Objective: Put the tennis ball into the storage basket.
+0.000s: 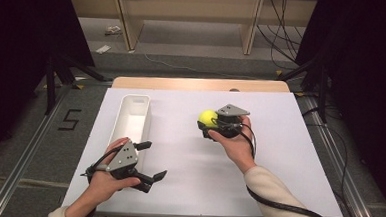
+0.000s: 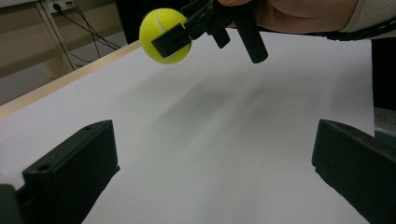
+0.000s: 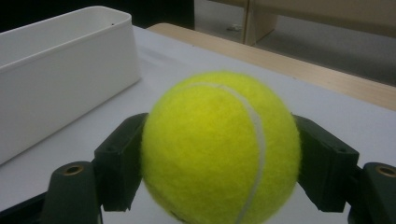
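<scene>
Tennis ball clamped in right gripper, lifted off counter; transfer to white bin left of it remains; left gripper wide open, empty.

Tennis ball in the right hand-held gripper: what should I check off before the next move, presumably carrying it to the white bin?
1. Grip: right hand-held gripper has a jaw on each side of the tennis ball. Ok.
2. Ball lifted: in the left gripper view it hangs above the white sheet. Ok.
3. Path to the white bin: bare sheet between. Ok.
4. Bin has room: the inside looks empty in the high view. Ok.
5. Left hand-held gripper: open, near the bin's near end, possibly close to the drop spot. Cannot tell.
</scene>
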Tool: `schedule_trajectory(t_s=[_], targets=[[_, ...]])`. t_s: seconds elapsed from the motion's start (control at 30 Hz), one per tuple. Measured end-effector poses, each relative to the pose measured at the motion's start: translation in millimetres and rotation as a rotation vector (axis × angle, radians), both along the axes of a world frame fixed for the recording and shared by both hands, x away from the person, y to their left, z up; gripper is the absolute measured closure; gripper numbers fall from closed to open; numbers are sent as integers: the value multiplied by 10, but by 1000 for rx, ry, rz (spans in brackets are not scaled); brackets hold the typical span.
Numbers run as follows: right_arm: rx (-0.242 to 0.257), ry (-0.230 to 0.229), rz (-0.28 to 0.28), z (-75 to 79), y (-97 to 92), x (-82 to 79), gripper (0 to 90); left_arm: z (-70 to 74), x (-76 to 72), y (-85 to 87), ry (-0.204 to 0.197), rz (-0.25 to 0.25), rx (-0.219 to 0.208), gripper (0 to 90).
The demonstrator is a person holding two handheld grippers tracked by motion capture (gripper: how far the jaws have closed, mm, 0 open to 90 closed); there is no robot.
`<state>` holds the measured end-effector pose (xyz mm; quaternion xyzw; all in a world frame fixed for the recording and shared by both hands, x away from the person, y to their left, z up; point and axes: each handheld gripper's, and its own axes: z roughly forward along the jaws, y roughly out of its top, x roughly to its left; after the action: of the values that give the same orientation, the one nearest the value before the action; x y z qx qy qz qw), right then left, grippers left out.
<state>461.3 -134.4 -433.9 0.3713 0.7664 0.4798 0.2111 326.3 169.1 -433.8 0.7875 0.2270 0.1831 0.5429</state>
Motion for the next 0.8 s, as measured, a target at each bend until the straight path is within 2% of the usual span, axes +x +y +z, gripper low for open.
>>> schedule_trajectory(t_s=[0.8], targets=[[8, -6, 19, 28, 54, -27, 264, -4, 1, -1, 2, 2, 0, 0]])
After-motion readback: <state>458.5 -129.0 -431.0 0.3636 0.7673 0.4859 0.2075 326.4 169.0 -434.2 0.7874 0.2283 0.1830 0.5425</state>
